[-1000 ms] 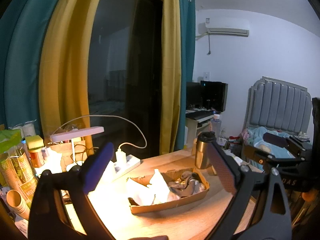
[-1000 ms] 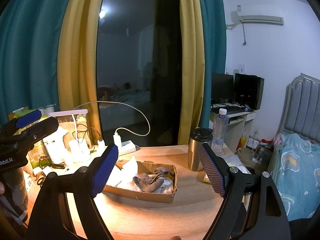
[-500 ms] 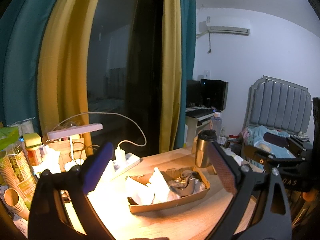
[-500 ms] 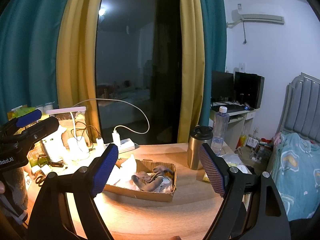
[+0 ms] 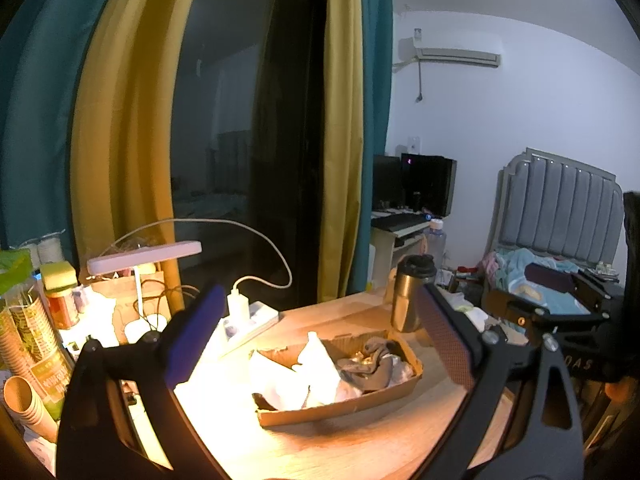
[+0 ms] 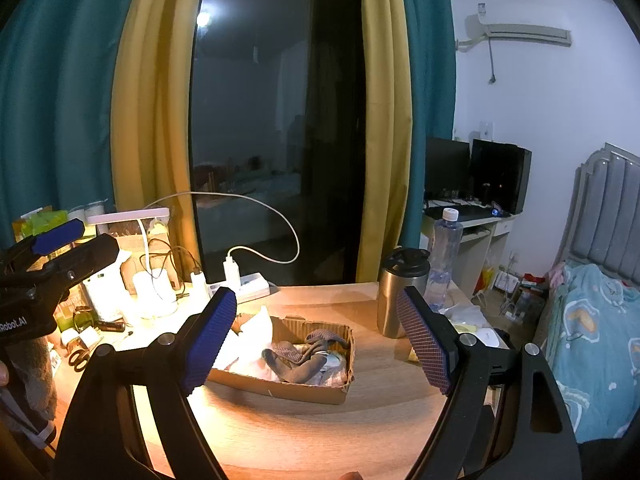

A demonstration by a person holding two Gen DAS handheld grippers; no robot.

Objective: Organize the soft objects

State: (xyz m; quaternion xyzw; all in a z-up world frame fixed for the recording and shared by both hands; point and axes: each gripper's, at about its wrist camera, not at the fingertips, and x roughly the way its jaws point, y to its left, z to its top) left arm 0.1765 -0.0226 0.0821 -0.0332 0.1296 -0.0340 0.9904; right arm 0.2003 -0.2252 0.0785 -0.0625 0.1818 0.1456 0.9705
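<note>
A shallow cardboard box point(image 5: 394, 396) point(image 6: 280, 386) sits on the wooden table. It holds grey socks point(image 5: 368, 362) point(image 6: 302, 358) and white cloths point(image 5: 316, 368) point(image 6: 256, 326). My left gripper point(image 5: 320, 332) is open and empty, held above and in front of the box. My right gripper point(image 6: 316, 332) is open and empty, also above the box's near side. The right gripper shows at the right edge of the left wrist view point(image 5: 560, 300). The left gripper shows at the left edge of the right wrist view point(image 6: 60, 248).
A steel tumbler point(image 5: 410, 296) point(image 6: 400, 292) and a water bottle point(image 6: 444, 256) stand behind the box at right. A power strip point(image 5: 248, 324) point(image 6: 244, 282), a desk lamp point(image 5: 144, 254), jars and paper cups point(image 5: 24, 332) crowd the left. A bed point(image 6: 592, 328) lies at right.
Both grippers have barely moved; the views have shifted very slightly. The jaws stay open and the box and its contents are as before.
</note>
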